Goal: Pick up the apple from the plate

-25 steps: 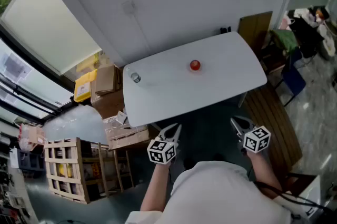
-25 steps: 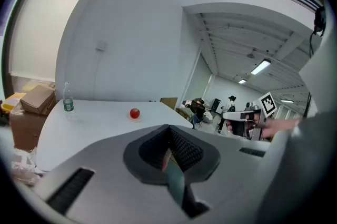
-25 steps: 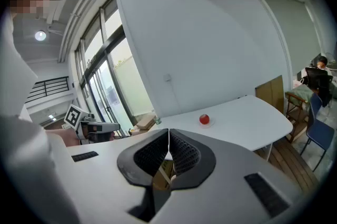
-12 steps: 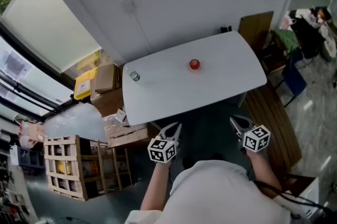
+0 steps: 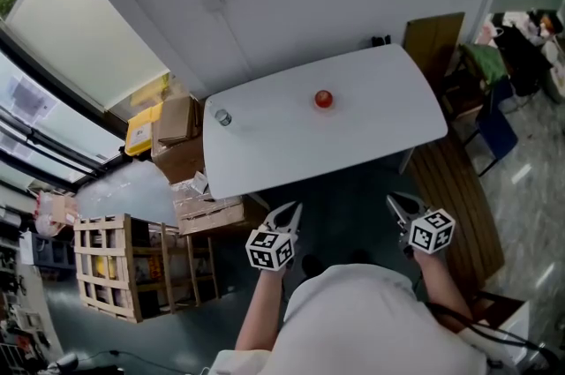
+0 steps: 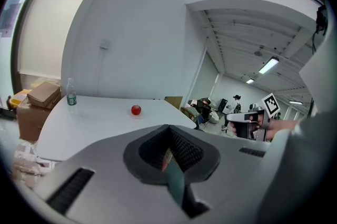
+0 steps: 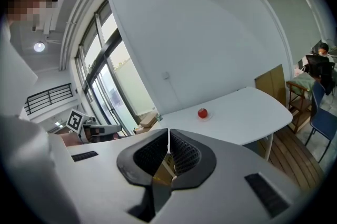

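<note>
Pale walls and a wide window close off the far left of the room, where a slatted wooden crate and brown cardboard boxes crowd the floor. Beside them stands a long white worktop, well apart from both of the person's hands. A small clear plastic bottle stands near the worktop's far left corner. Further right, about mid-length and toward the far edge, the small round red apple sits on a shallow pale plate.

Nearer the person, the left claw has its jaws pressed together with nothing between them. The right claw is likewise closed and empty. Both are held short of the worktop's near edge. A brown wooden board leans at the worktop's far right end.

The apple is probably firm, smooth-skinned and fairly light, so it should take a steady pinch, though its round shape could let it slip or roll. The safest hold looks to be across its widest middle, from the sides, once the jaws are spread. The plate may shift if nudged.

From here the plate barely shows against the white top, and its rim and depth are unclear. The apple is too small to show a stalk or tell its tilt.
</note>
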Tool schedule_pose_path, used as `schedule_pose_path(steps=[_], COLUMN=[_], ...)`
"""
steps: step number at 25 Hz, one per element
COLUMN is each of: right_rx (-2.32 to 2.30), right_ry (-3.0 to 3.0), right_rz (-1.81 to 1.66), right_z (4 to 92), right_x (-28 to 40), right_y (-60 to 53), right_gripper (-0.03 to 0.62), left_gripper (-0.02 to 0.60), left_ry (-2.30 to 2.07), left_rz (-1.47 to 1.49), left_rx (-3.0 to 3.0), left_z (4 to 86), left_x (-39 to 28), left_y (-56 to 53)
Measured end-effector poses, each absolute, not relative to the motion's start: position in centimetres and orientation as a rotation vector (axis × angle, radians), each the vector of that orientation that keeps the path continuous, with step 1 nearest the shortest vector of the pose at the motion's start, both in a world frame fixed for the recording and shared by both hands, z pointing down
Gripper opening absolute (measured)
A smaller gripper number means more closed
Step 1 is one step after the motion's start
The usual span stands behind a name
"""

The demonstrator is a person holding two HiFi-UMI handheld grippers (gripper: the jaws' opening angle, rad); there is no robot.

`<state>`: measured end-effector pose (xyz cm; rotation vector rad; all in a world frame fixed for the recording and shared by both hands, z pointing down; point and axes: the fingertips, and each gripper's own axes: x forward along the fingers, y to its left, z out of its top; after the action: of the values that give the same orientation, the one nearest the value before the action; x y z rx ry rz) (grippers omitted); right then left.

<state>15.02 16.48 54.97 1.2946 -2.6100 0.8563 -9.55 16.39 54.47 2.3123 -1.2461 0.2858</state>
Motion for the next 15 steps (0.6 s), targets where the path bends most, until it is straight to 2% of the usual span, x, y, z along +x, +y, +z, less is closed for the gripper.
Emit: schedule_pose_path(steps=[15], right_rx=[1.218], right_ry=[-2.598], right_rz=[0.907], right_z=[57.2], right_x=[20.1], right_y=[16.5], right_gripper=[0.037], left_gripper=[0.002], left_ry=[-1.309], left_rz=[0.294], left_rx=[2.258], left_z=[55.5], left_x=[-4.8], left_y=[17.5])
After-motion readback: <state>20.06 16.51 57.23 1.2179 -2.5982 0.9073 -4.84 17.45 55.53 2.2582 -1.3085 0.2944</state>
